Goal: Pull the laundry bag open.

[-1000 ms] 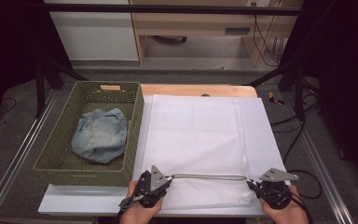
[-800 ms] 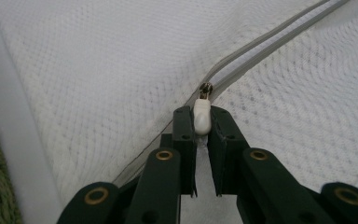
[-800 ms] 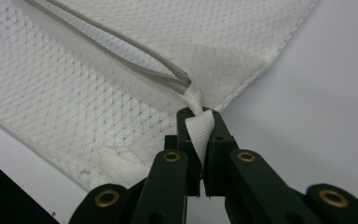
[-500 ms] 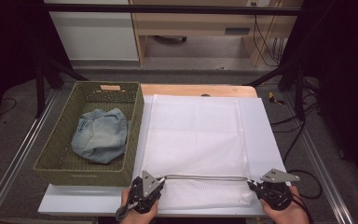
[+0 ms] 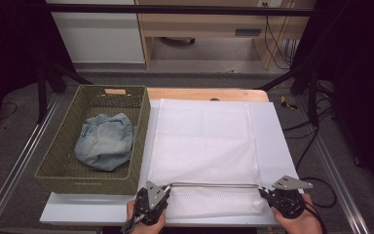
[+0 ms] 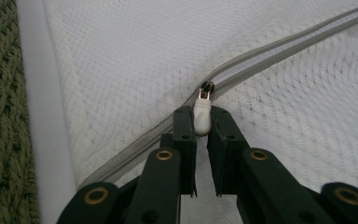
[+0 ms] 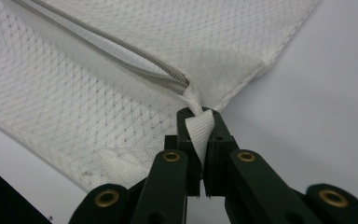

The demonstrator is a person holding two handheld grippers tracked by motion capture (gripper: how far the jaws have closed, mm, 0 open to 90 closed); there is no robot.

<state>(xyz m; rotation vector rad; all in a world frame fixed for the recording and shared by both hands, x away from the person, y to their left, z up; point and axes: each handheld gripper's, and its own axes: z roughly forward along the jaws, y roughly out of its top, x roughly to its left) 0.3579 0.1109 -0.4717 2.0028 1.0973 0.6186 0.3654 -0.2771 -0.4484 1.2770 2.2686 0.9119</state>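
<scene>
A white mesh laundry bag [image 5: 204, 146] lies flat on the white table board, its grey zipper [image 5: 214, 185] running along the near edge. My left gripper [image 5: 167, 188] is at the zipper's left end, shut on the small white zipper pull [image 6: 202, 123]; the slider [image 6: 207, 87] sits just beyond the left gripper [image 6: 203, 116]. My right gripper [image 5: 263, 192] is at the zipper's right end. In the right gripper view, the right gripper [image 7: 200, 117] is shut on a white fabric tab [image 7: 199, 133] at the bag's corner. The zipper tapes look parted between the two grippers.
A green woven basket [image 5: 142, 127] stands left of the bag, with a crumpled pale denim garment [image 5: 104, 141] inside. The board's near edge [image 5: 102, 217] is just below both hands. Black stand legs and cables lie on the floor to the right.
My left gripper has slid slightly left and toward the near edge with the zipper pull in it. The right gripper has stayed put.
</scene>
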